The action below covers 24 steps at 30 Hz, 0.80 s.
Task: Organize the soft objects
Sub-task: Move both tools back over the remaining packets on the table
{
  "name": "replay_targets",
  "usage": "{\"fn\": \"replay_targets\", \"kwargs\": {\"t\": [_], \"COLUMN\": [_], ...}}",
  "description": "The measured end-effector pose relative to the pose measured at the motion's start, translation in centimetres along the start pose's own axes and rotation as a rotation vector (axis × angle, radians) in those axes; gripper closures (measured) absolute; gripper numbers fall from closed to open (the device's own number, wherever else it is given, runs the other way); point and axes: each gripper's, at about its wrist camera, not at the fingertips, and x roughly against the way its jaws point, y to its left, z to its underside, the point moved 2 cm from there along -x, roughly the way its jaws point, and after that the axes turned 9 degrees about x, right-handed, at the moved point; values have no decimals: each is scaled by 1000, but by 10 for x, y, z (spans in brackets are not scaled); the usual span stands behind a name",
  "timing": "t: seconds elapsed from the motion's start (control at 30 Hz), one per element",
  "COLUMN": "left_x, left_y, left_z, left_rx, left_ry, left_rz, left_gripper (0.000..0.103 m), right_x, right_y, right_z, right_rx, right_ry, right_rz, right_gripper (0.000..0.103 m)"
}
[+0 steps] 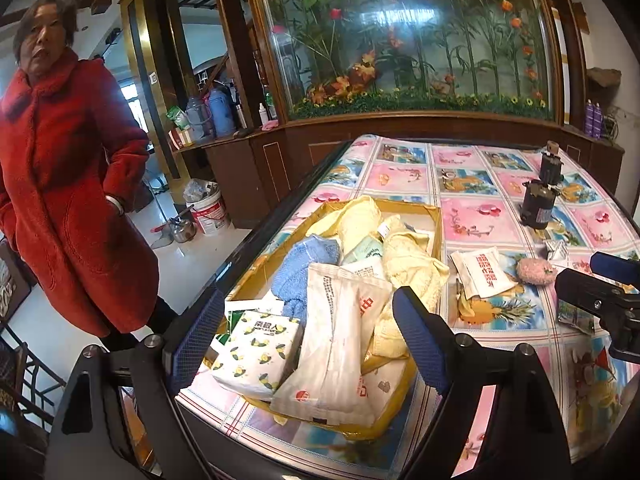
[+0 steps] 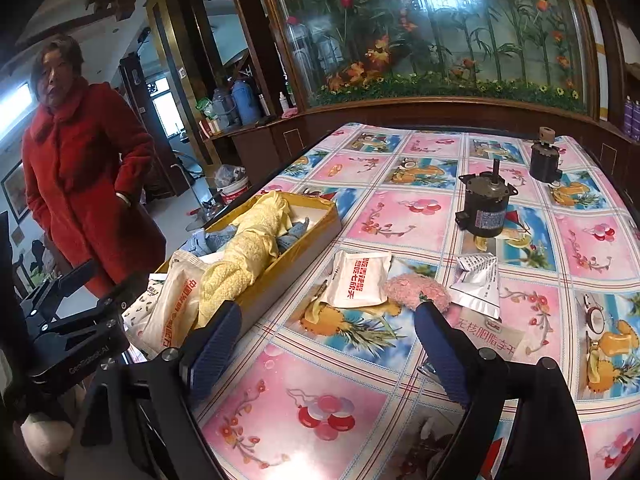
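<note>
Yellow towels (image 1: 404, 256) and tissue packs fill the gold box (image 1: 434, 216), likely sorted; pink puff (image 2: 416, 286) waits on the bench (image 2: 360, 380). Both grippers, left gripper (image 1: 304, 336) and right gripper (image 2: 328, 340), have fingers spread, empty.

Box (image 1: 434, 216): on the table (image 2: 400, 208), at its left edge
In box: towels (image 1: 404, 256), tissue pack (image 1: 260, 350) and wrapper (image 1: 336, 344), the packs at the near end
Sachet (image 2: 360, 282): on the table, just right of the box
Puff (image 2: 416, 290): touching the sachet's right side
Foil pouch (image 2: 478, 280): just right of the puff
Motors (image 2: 484, 208): behind the pouch, one farther back
Person (image 1: 68, 184): standing left of the table
Cabinet (image 1: 400, 40): behind the table
</note>
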Motion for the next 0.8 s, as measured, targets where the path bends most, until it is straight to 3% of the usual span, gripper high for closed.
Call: {"fn": "replay_targets", "kwargs": {"t": [0.8], "left_x": [-18], "left_y": [-43], "left_z": [14], "left_rx": [-101], "left_ry": [88], "left_rz": [29], "left_gripper": [16], "right_x": [5], "right_y": [-62], "right_z": [28], "right_rx": [-132], "right_ry": [18], "right_rz": [40], "right_gripper": [13]}}
